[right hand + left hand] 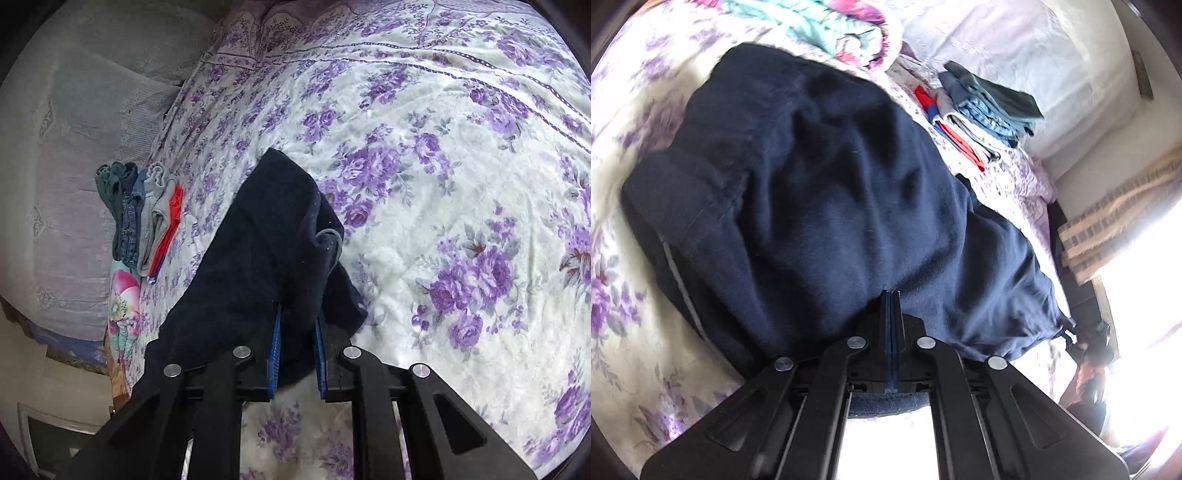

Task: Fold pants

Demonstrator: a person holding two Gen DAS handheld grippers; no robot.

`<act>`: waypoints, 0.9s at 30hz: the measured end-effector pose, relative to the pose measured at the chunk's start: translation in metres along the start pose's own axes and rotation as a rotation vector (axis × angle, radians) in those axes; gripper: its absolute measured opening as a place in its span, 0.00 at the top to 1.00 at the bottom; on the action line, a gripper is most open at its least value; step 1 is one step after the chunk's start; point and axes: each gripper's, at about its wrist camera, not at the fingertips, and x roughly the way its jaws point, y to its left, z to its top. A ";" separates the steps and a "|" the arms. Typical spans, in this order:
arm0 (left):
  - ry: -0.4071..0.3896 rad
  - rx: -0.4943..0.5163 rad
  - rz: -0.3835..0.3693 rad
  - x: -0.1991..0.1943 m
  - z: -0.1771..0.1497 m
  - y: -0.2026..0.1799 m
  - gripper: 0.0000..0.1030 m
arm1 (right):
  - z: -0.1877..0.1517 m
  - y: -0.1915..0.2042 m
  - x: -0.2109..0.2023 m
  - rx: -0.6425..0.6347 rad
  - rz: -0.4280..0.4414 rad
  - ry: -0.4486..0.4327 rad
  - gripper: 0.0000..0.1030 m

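The navy pants hang and drape over the floral bed, filling the middle of the left wrist view. My left gripper is shut on an edge of the pants, its blue pads pressed together. In the right wrist view the pants bunch up above the bed. My right gripper is shut on a thick fold of them, with cloth filling the gap between its blue pads. The right gripper also shows small at the far right edge of the pants in the left wrist view.
The bed has a white spread with purple flowers. A stack of folded clothes lies by the pillows, also in the right wrist view. A colourful folded blanket lies beyond the pants. A pale pillow lies behind the stack.
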 end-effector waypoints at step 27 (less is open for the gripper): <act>-0.118 0.269 0.442 -0.047 0.018 -0.090 0.99 | -0.046 0.155 0.010 -0.576 -0.005 0.101 0.58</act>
